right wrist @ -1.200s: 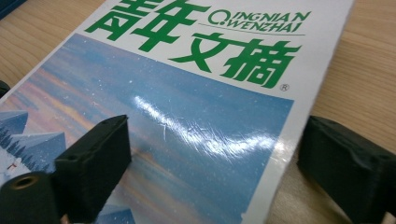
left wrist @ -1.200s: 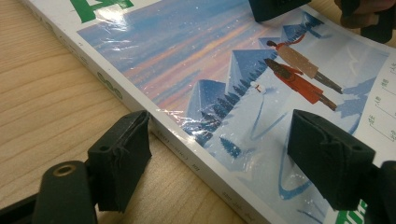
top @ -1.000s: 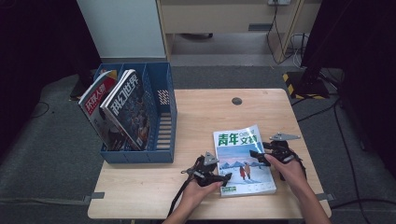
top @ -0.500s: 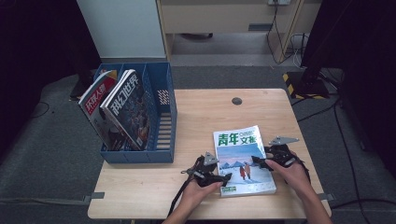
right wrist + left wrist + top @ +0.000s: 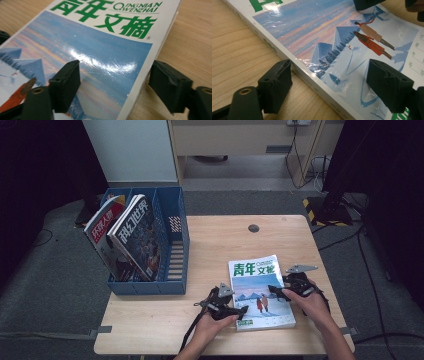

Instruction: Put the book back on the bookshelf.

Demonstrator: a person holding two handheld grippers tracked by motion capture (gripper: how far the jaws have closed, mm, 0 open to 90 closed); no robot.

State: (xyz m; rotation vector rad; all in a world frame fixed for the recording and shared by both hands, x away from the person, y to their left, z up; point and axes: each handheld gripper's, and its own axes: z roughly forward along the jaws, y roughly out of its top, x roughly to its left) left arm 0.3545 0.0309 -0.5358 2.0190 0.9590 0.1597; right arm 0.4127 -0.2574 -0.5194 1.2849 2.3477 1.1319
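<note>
Flat on the wooden table point(image 5: 210, 245), near its front edge and right of centre: a magazine point(image 5: 260, 290) with a green title, a snowy mountain scene and two small figures on a glossy cover. At the magazine's left edge, the left gripper point(image 5: 231, 310), held in a hand coming in from the bottom of the high view. In the left gripper view, jaws standing apart and straddling that edge, one over bare wood just beside the spine, the other over the cover point(image 5: 352, 50); no pad pressing on anything, so open. At the opposite edge, the right gripper point(image 5: 278, 291), likewise in a hand. In the right gripper view, one jaw over the cover point(image 5: 100, 62), the other beyond the page edge over the table point(image 5: 195, 37); jaws just now closing in, yet both pads clear of the magazine, so open as well, with the magazine's edge between them. Far tip of the right gripper also visible at the top of the left gripper view, resting over the cover. At the table's left, well apart from both hands: a blue file rack point(image 5: 172, 245) with two magazines point(image 5: 125, 240) leaning upright in its left compartments. Near the far edge, a small dark round hole point(image 5: 253, 228) in the tabletop.
</note>
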